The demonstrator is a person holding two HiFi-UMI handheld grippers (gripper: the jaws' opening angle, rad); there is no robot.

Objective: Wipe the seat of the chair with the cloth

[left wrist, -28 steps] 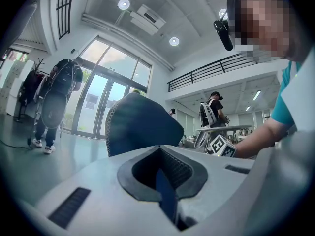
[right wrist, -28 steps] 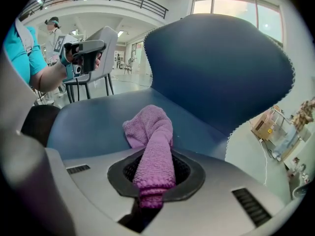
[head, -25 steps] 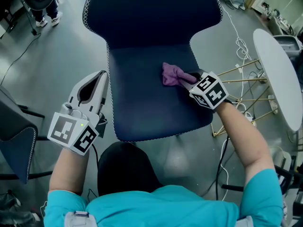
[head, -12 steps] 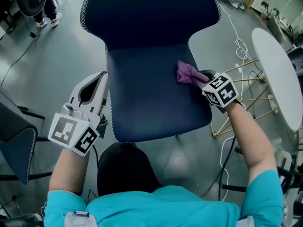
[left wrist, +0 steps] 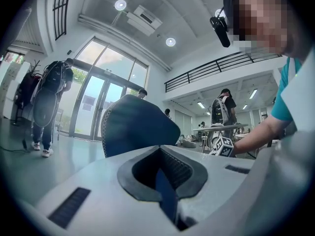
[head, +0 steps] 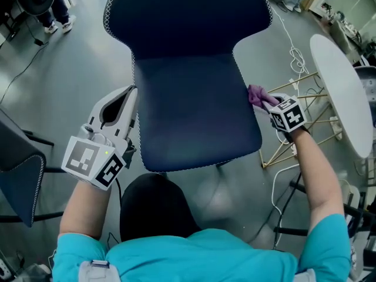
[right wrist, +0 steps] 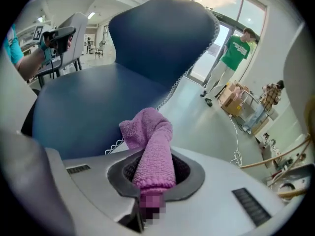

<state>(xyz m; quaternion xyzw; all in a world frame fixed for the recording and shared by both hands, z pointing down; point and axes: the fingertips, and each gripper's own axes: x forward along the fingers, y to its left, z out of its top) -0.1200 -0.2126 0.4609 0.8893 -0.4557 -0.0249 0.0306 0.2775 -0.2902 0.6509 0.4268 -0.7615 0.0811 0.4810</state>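
Clamping the one rolled purple terry cloth (right wrist: pixel 152 149) at the right edge of the single dark blue chair's seat (head: pixel 188 113), long axis pointing seatward, the right gripper (head: pixel 265 101) faces the left gripper (head: pixel 130 94), closed and empty, beside the left edge.

The seat (head: pixel 188 110) lies in the middle, its back (head: pixel 188 16) on the far side. The left tongs (head: pixel 130 93) sit just beside its left edge. The right tongs (head: pixel 267 101) and cloth (head: pixel 257 94) are at its right edge, perhaps touching it. A surface (head: pixel 343 98) stands further right.
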